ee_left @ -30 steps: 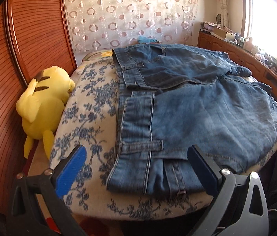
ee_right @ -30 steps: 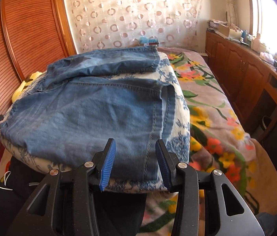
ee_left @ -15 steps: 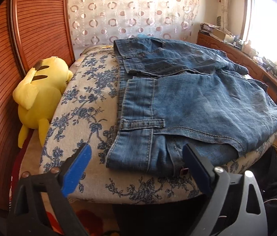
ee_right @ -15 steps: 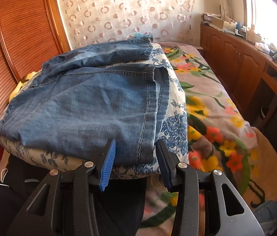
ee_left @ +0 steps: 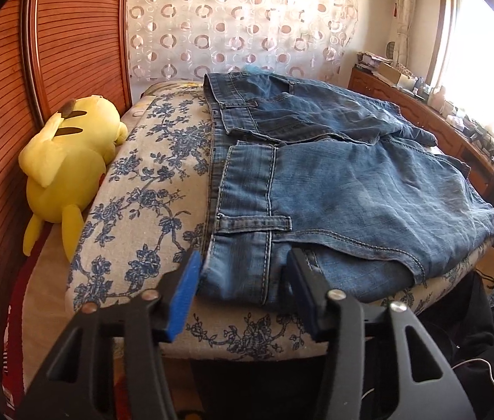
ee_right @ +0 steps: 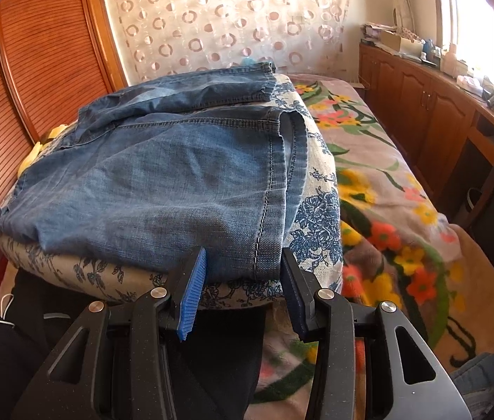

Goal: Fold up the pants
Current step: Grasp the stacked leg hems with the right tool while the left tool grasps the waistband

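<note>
At the near edge of the blue-flowered cushion (ee_left: 149,189), I am closing my left gripper (ee_left: 243,294) around the waistband corner of the jeans (ee_left: 334,189); its jaws have just been narrowing from wide open, and the denim is now sitting between the pads, though I cannot tell whether they are pressing yet. My right gripper (ee_right: 243,288) is holding half open around the hem corner of the jeans (ee_right: 163,182), unchanged, grip equally unclear. I am judging that both corners are nearly secured for the next fold. The jeans are lying folded lengthwise across the cushion. No containers are showing close by.
</note>
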A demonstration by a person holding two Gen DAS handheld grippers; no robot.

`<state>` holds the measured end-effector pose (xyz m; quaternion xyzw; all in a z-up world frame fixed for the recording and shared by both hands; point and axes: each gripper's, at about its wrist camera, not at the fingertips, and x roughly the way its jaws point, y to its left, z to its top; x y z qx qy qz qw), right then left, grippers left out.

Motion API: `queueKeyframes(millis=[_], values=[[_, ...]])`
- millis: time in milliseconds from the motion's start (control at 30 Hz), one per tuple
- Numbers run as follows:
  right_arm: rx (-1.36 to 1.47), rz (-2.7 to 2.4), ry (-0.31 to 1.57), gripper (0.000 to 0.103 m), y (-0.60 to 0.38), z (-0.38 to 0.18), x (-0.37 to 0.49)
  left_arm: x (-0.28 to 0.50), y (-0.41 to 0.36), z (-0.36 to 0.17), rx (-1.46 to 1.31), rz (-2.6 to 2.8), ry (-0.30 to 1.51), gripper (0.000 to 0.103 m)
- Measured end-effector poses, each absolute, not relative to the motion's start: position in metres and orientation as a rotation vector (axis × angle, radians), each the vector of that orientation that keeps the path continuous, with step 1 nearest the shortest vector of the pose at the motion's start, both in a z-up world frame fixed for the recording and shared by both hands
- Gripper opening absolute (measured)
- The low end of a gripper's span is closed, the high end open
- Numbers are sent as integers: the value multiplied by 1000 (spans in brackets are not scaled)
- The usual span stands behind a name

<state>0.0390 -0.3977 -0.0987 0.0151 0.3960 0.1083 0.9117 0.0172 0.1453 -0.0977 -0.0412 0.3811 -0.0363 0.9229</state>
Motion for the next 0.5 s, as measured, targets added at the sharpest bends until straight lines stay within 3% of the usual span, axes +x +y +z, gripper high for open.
queueKeyframes(millis=[500], values=[[19,221,825,42,-405,-98,36,19,152,-105,-107,-74,814,43]])
